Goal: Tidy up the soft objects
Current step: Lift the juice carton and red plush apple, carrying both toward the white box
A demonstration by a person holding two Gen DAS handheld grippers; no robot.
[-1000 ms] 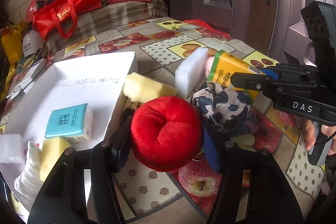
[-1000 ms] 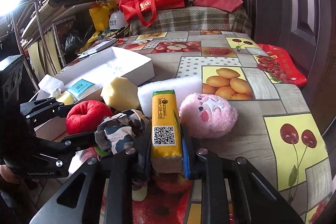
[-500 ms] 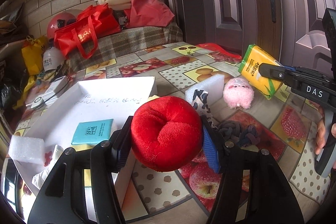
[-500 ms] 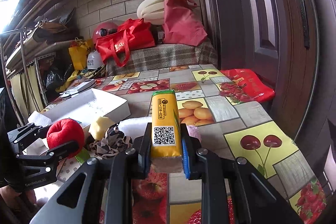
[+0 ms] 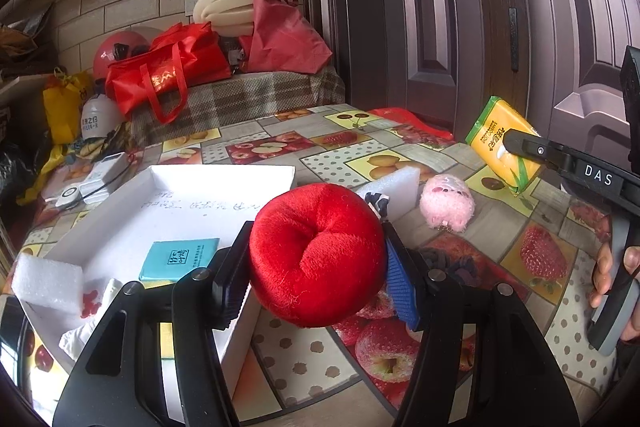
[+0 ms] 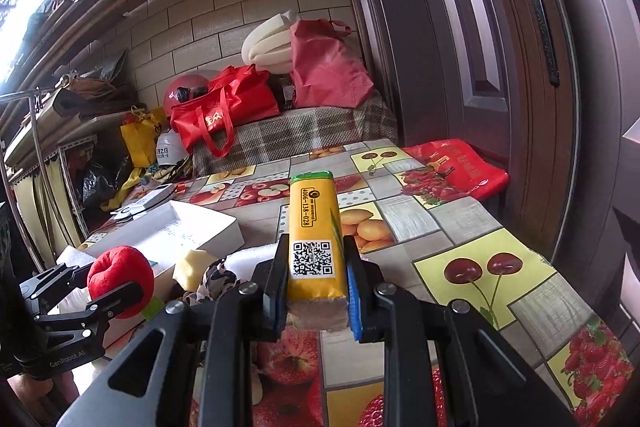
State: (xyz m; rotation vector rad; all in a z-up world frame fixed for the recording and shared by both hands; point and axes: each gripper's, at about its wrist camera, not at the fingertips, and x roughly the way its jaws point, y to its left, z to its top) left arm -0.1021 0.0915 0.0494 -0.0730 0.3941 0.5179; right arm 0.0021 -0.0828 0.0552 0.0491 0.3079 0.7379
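Tissue pack (image 6: 316, 251) – plush apple (image 5: 316, 255) – both lifted.

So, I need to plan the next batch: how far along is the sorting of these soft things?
Partway. The white box already holds a teal tissue pack and a white foam block. In hand: the left gripper grips the red plush apple, the right gripper the yellow tissue pack. Left on the table: the pink plush, another foam block, patterned cloth, a yellow sponge.

"DAS" on right claw (image 5: 520, 151)
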